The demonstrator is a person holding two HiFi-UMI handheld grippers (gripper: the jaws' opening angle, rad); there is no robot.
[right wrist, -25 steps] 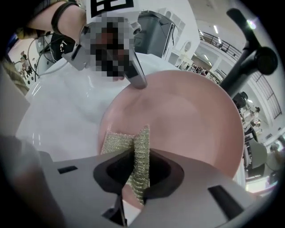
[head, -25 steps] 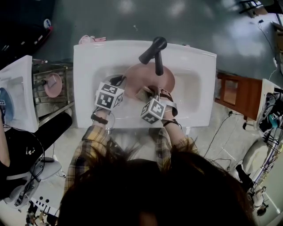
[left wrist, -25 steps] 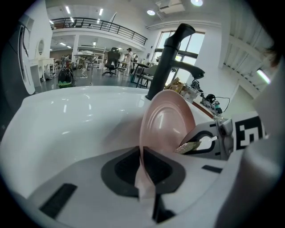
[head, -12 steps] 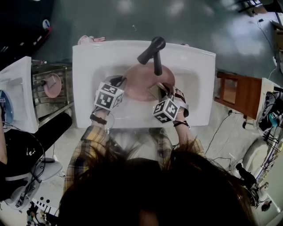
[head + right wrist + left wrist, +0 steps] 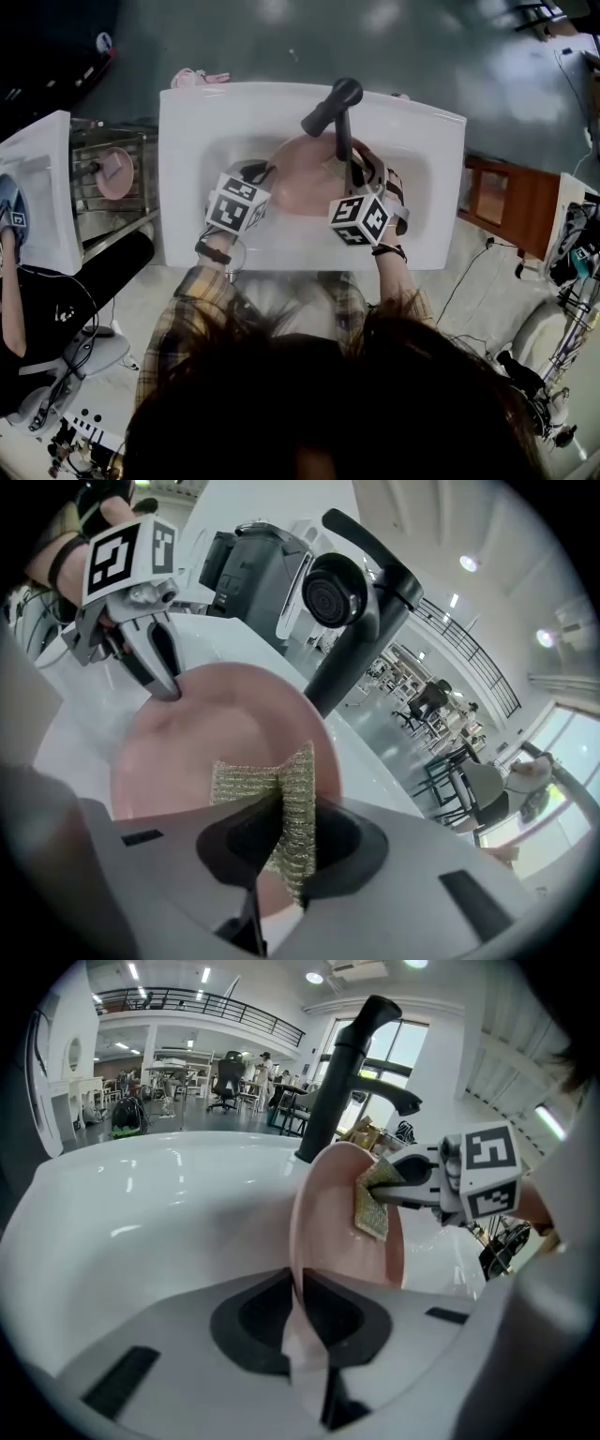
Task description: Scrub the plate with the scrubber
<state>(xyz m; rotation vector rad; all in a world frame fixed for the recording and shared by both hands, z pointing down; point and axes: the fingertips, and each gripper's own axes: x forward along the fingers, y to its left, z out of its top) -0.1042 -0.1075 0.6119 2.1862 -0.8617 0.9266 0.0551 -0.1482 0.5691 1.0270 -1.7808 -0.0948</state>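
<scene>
A pink plate (image 5: 305,178) stands tilted in the white sink (image 5: 187,141), under the black faucet (image 5: 333,108). My left gripper (image 5: 258,172) clamps the plate's left rim; in the left gripper view the rim (image 5: 300,1241) runs between the jaws of the left gripper (image 5: 298,1302), which are opening slightly while still gripping. My right gripper (image 5: 361,175) is at the plate's right side, shut on a gold mesh scrubber (image 5: 286,808) pressed against the plate face (image 5: 206,742). The left gripper view also shows the scrubber (image 5: 372,1206) on the plate (image 5: 342,1232).
The faucet (image 5: 361,602) arches over the plate close to both grippers. A second sink (image 5: 42,197) and a rack holding another pink plate (image 5: 114,172) are at the left. A wooden chair (image 5: 506,202) stands at the right.
My right gripper has carried the scrubber from the plate's front middle to its right side and farther back. The left gripper and plate have stayed nearly in place.
</scene>
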